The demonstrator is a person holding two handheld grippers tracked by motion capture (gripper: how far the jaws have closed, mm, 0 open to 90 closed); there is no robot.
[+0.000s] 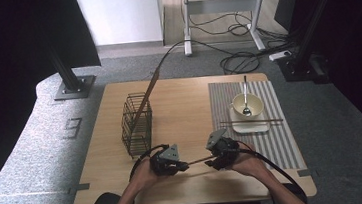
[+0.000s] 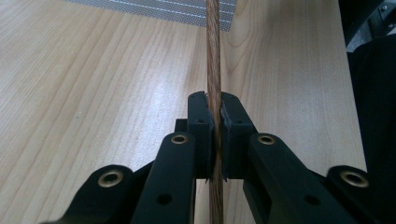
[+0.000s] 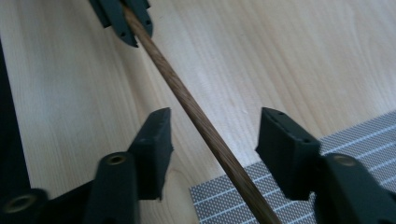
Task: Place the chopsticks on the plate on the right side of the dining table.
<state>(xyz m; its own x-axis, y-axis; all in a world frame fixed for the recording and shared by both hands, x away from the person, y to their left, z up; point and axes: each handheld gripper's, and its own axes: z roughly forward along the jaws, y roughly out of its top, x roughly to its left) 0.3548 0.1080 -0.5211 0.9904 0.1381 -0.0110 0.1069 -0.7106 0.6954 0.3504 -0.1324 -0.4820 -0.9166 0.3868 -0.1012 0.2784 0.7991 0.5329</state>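
Item, the pale wooden table [image 1: 184, 106]: it carried everything, and its bare grain lay under both my grippers near my edge. Item, the grey striped woven placemat [image 1: 283, 137]: it lay at the right of the table, its corner under my right jaws. Item, the black wire rack [image 1: 137, 122]: it stood upright at the left, with one long brown stick leaning out of its top. Item, the cream ceramic bowl [image 1: 245, 105]: it sat on a white square plate [image 1: 251, 125] on the mat, a metal spoon [image 1: 245, 98] standing in it and a pair of dark chopsticks [image 1: 251, 122] laid across the plate's front. Item, my left gripper [image 2: 214, 122]: its pads were clamped hard on a thin brown wooden chopstick [image 3: 196, 116], which hung level above the table between my two hands. Item, my right gripper [image 3: 212, 135]: its jaws stood part-open around the free end of that stick, a gap on each side, pressing nothing. Hazards, as I judged them: the stick crossed my right jaws on a slant and nearer one pad, so closing could have pushed it sideways or levered it in the left grip. Had I let go on the left before the right pads bit, it would likely have dropped and rolled. A round, slim shaft also gave little hold, so it could have twisted when pulled.
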